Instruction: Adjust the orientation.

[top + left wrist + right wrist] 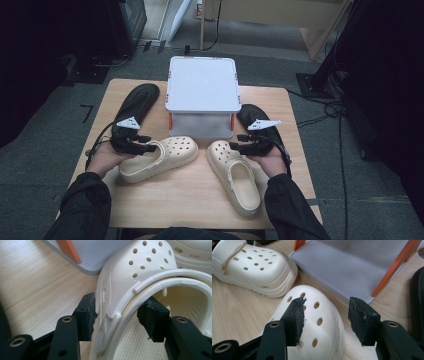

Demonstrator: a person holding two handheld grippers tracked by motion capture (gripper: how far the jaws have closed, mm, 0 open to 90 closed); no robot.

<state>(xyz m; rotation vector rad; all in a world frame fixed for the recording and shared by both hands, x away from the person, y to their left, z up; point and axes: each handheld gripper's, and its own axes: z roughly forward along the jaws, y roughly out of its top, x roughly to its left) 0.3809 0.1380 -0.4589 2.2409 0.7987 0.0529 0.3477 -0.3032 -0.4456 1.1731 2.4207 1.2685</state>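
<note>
The left clog (159,158) lies on the table (190,200) in front of the grey rack (202,95), toe toward the middle, and the left gripper (148,146) straddles its side wall where the heel strap pivots. One pad is against the outer wall and the other sits inside the opening, just short of the rim, so I judge the grip about to form but not yet made. The right clog (235,175) lies beside it, toe up toward the rack; the right gripper (239,142) hangs over that toe with jaws spread and nothing between the pads. Both clogs are cream foam with round holes across the toe and thick ribbed soles. Neither is lifted yet, so picking up and placing seem still ahead. Two black insoles (136,102) flank the rack
</note>
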